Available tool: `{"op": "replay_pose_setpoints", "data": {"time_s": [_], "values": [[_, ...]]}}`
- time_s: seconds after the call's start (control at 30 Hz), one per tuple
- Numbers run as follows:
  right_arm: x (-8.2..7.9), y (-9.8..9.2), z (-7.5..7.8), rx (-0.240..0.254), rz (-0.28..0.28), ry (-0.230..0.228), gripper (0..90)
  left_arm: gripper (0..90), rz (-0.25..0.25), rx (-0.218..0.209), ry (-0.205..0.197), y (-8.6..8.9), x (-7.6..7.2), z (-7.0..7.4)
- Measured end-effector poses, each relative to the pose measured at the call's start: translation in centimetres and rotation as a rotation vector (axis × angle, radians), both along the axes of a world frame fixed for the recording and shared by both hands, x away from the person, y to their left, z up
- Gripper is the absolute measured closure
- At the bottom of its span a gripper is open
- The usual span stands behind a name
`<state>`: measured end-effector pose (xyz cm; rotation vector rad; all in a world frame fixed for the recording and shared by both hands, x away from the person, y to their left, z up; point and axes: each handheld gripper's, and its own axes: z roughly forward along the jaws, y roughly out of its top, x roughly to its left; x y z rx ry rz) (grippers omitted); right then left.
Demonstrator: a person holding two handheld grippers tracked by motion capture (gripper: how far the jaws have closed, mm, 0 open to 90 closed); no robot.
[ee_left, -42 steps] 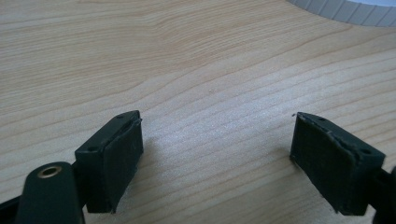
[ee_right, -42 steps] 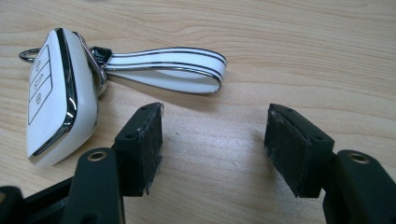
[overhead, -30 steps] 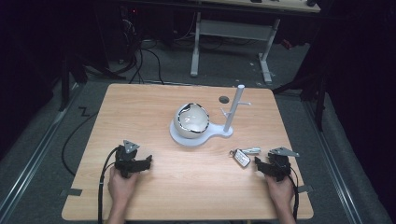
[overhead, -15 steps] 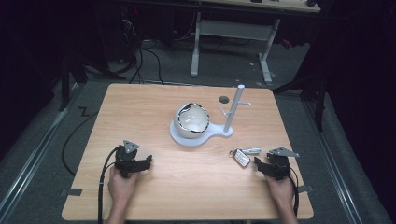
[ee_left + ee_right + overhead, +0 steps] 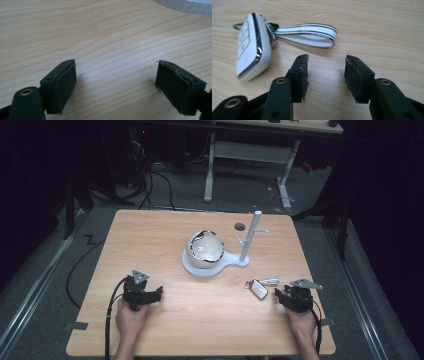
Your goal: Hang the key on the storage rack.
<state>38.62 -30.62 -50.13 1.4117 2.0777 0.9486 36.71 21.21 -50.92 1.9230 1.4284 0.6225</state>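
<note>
We find the right gripper (image 5: pixel 325 75) low at centre of its own view, jaws half spread, just been closing on nothing. The car key fob (image 5: pixel 252 43) lies upper left, untouched. We judge the approach unfinished; next comes a reach to its strap loop (image 5: pixel 308 35). The left gripper (image 5: pixel 115 82) rests spread wide.

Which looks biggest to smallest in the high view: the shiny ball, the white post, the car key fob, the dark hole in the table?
1. Shiny ball.
2. White post: taller but thin.
3. Car key fob.
4. Dark hole; close to the fob, so unsure.
</note>
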Motion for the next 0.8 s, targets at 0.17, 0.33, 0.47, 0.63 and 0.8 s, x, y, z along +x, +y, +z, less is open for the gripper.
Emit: {"op": "replay_pose_setpoints", "data": {"time_s": [0.17, 0.33, 0.47, 0.63, 0.8], "values": [[-0.6, 0.0, 0.4, 0.025, 0.017, -0.013, 56.4, 17.4, 0.000, 0.000, 0.000, 0.0, 0.0, 0.0], [-1.4, 0.2, 1.3, 0.070, 0.053, -0.048, 57.6, 17.4, 0.002, -0.002, -0.002, 0.0, 0.0, 0.0], [-1.5, 0.6, 1.4, 0.093, 0.069, -0.053, 55.1, 17.4, 0.002, -0.002, -0.002, 0.0, 0.0, 0.0], [-1.5, 1.2, 1.5, 0.107, 0.092, -0.064, 52.9, 17.4, 0.002, -0.002, -0.002, 0.0, 0.0, 0.0], [-1.5, 2.2, 1.9, 0.131, 0.124, -0.068, 52.3, 17.4, 0.002, -0.002, -0.002, 0.0, 0.0, 0.0]]}}
